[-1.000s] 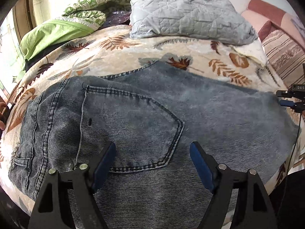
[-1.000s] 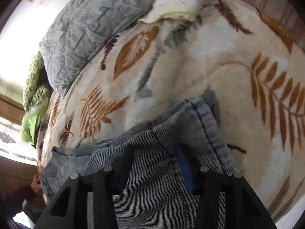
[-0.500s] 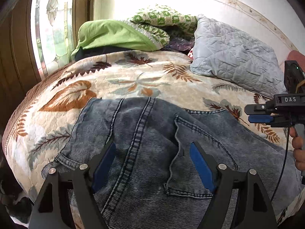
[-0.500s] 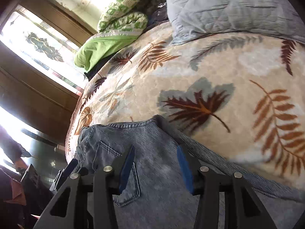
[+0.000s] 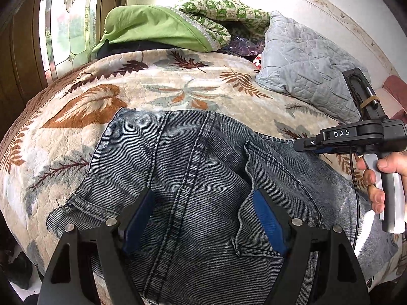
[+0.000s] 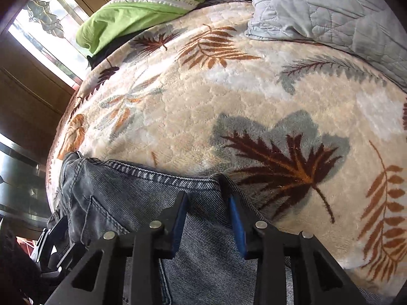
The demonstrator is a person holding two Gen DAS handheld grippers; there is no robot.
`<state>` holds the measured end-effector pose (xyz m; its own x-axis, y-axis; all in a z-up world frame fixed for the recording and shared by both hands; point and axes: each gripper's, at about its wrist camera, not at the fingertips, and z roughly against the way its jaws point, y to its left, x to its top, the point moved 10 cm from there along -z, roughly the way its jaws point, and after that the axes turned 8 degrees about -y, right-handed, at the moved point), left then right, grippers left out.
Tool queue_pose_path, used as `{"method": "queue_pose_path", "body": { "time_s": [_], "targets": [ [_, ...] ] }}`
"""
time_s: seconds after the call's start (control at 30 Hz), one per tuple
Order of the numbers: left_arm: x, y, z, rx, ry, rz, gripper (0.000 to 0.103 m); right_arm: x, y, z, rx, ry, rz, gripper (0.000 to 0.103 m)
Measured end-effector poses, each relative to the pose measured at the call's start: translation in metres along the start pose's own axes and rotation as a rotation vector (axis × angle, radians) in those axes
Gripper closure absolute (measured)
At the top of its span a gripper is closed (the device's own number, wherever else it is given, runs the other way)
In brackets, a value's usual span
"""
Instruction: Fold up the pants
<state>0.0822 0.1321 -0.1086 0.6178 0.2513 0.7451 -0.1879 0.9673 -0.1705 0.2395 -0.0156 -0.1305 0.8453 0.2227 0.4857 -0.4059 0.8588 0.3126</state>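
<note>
Okay, jeans (image 5: 203, 190) lie flat along the bed's (image 5: 76, 132) near edge | left gripper (image 5: 203, 218) gaping over the seat, empty | right gripper (image 6: 207, 218) closing over the waistband (image 6: 157, 176), nothing pinched yet | you want both layers caught.

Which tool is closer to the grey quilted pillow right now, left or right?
Right. The right tool is over the jeans' far edge, toward the pillow; the left tool is over their near waist end.
</note>
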Motion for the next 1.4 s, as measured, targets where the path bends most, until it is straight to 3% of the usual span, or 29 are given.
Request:
{"method": "queue_pose_path", "body": {
  "time_s": [0.17,0.2,0.3,0.57,0.8,0.9,1.0,1.1,1.23,1.4],
  "targets": [
    [-0.001,0.000,0.000,-0.008,0.006,-0.012,0.022,-0.001,0.004,-0.009,-0.029,0.023,0.041,0.068],
    [-0.002,0.000,-0.001,-0.007,0.007,-0.015,0.022,-0.002,0.006,-0.010,-0.029,0.019,0.055,0.079],
    [-0.003,-0.002,-0.002,0.003,0.011,-0.036,0.021,-0.001,0.014,-0.005,-0.072,-0.001,0.116,0.096],
    [-0.007,-0.007,-0.004,0.027,0.019,-0.076,0.017,0.014,0.022,0.007,-0.231,-0.085,0.260,0.098],
    [-0.013,-0.014,-0.009,0.074,0.021,-0.153,0.011,0.006,0.012,-0.026,-0.302,-0.104,0.307,0.096],
    [-0.013,-0.014,-0.009,0.081,0.021,-0.159,0.010,0.007,0.009,-0.016,-0.261,-0.126,0.242,0.092],
    [-0.013,-0.013,-0.010,0.082,0.022,-0.151,0.010,0.008,-0.001,0.014,-0.263,-0.180,0.159,0.076],
    [-0.013,-0.013,-0.010,0.082,0.023,-0.149,0.010,0.000,-0.013,0.050,-0.220,-0.234,0.041,0.071],
    [-0.013,-0.013,-0.010,0.084,0.024,-0.151,0.010,-0.043,-0.022,0.083,-0.181,-0.219,-0.035,0.071],
    [-0.012,-0.013,-0.010,0.098,0.025,-0.149,0.010,-0.109,-0.049,0.095,-0.205,-0.176,-0.147,0.071]
  ]
}}
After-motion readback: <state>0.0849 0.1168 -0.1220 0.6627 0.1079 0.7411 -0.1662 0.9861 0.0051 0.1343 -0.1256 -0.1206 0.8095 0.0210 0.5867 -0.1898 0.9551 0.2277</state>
